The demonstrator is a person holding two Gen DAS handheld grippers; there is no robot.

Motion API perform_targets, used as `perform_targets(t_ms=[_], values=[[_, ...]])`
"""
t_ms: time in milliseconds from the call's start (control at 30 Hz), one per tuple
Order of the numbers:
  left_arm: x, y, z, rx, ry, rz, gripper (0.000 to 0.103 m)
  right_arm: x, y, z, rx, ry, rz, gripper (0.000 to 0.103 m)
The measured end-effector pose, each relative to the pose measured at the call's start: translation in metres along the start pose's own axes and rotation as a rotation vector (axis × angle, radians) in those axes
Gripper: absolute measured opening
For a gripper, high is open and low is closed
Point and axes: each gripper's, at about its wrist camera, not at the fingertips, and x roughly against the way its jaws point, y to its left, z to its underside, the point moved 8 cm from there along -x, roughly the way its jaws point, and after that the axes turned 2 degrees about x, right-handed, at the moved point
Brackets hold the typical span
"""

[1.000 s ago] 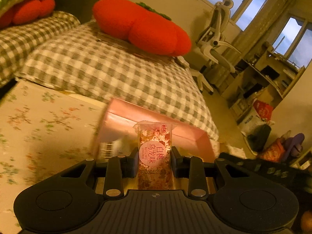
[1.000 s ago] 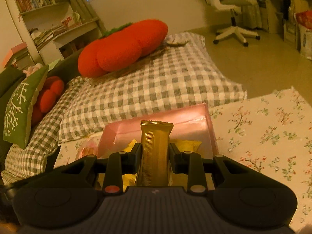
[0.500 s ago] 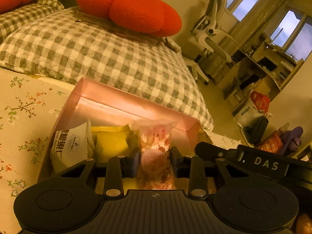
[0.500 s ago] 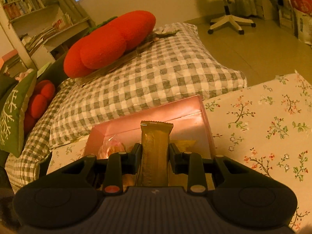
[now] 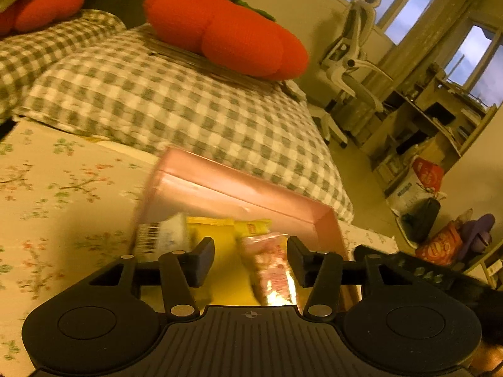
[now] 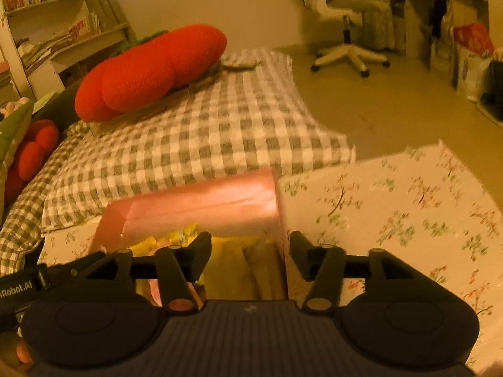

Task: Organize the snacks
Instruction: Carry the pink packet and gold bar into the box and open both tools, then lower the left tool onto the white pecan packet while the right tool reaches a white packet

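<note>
Snacks go in the pink box [image 5: 239, 185], so you're opening both claws above it. Your left claw [image 5: 251, 260] releases the pink packet [image 5: 272, 270]; your right claw [image 6: 250, 256] grips nothing.

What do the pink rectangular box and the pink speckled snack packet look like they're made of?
Pink rectangular box: probably coated cardboard with a satin finish; flat, thin walls, crisp corners and a soft sheen. Pink speckled snack packet: likely thin glossy plastic film; bright glare and crinkles, though it is blurred.
</note>
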Motion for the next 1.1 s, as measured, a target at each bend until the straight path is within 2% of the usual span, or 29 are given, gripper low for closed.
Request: perform_targets(t_ms=[333, 400, 467, 567, 767, 967, 1100], values=[[0.036, 0.018, 0.02, 0.029, 0.057, -0.066, 0.054, 0.027, 0.016, 0.008, 0.018, 0.065, -0.046, 0.057], [0.046, 0.013, 0.026, 0.012, 0.062, -0.074, 0.058, 0.038, 0.022, 0.013, 0.03, 0.067, -0.058, 0.061], [0.056, 0.009, 0.032, -0.023, 0.064, -0.102, 0.06, 0.049, 0.026, 0.018, 0.058, 0.063, -0.049, 0.072], [0.068, 0.004, 0.041, -0.082, 0.074, -0.148, 0.064, 0.063, 0.029, 0.029, 0.081, 0.082, -0.03, 0.074], [0.088, 0.007, 0.061, -0.098, 0.106, -0.2, 0.067, 0.082, 0.026, 0.048, 0.082, 0.136, -0.019, 0.078], [0.104, 0.0, 0.068, -0.117, 0.098, -0.193, 0.073, 0.101, 0.025, 0.06, 0.076, 0.173, -0.023, 0.086], [0.104, -0.008, 0.075, -0.143, 0.128, -0.178, 0.078, 0.101, 0.022, 0.075, 0.025, 0.267, -0.057, 0.089]])
